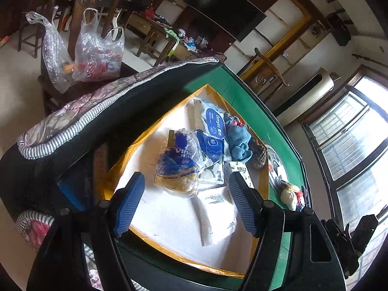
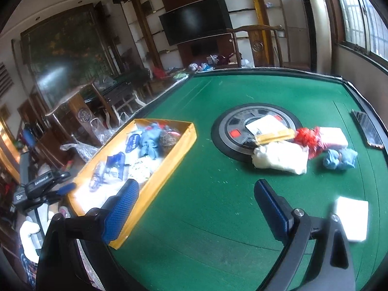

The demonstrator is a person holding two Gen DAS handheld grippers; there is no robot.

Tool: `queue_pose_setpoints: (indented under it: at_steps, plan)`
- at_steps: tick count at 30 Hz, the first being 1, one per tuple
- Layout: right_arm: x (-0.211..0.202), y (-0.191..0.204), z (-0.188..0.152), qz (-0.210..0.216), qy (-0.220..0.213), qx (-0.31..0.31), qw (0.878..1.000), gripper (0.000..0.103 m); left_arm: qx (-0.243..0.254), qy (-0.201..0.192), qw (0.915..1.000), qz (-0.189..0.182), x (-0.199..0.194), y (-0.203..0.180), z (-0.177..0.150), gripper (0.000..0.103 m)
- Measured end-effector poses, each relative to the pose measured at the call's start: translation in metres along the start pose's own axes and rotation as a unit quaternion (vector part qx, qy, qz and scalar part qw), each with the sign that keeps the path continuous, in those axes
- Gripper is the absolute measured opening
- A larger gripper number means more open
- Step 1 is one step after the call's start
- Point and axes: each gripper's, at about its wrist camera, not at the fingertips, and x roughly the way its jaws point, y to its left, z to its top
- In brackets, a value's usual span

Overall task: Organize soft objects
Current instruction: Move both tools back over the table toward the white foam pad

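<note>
A yellow-walled tray sits on the green table. It holds tissue packs, a Deeyeo wipes pack, a blue cloth and a flat white packet. My left gripper is open and empty above the tray. My right gripper is open and empty over the table. Ahead of it lie a cream bag, a red bundle, a pink pack, a blue cloth and a white tissue pack.
A round hub in the table middle carries a white card and a yellow pack. A phone lies at the right edge. A floral cushioned chair back stands left of the tray. Plastic bags sit behind.
</note>
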Motion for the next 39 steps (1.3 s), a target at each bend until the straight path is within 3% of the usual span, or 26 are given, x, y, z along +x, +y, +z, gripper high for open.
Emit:
queue_pose_setpoints:
  at_steps: [12, 22, 32, 35, 39]
  plan:
    - [0.051, 0.061, 0.005, 0.005, 0.048, -0.054, 0.997, 0.094, -0.011, 0.000, 0.9990, -0.043, -0.005, 0.021, 0.010, 0.072]
    - [0.060, 0.088, -0.006, 0.019, 0.066, -0.094, 0.993, 0.094, -0.010, -0.017, 0.9990, -0.041, -0.017, 0.023, 0.015, 0.073]
    - [0.039, 0.047, -0.007, 0.002, 0.053, -0.063, 0.997, 0.094, 0.018, -0.010, 0.9988, -0.044, -0.018, -0.002, 0.009, 0.073]
    - [0.024, 0.009, -0.004, -0.019, 0.044, -0.030, 0.998, 0.094, 0.039, -0.007, 0.9981, -0.046, -0.018, -0.015, 0.005, 0.073]
    - [-0.008, -0.069, -0.001, -0.071, 0.021, 0.051, 0.996, 0.094, 0.076, 0.007, 0.9959, -0.048, -0.011, -0.037, -0.005, 0.073]
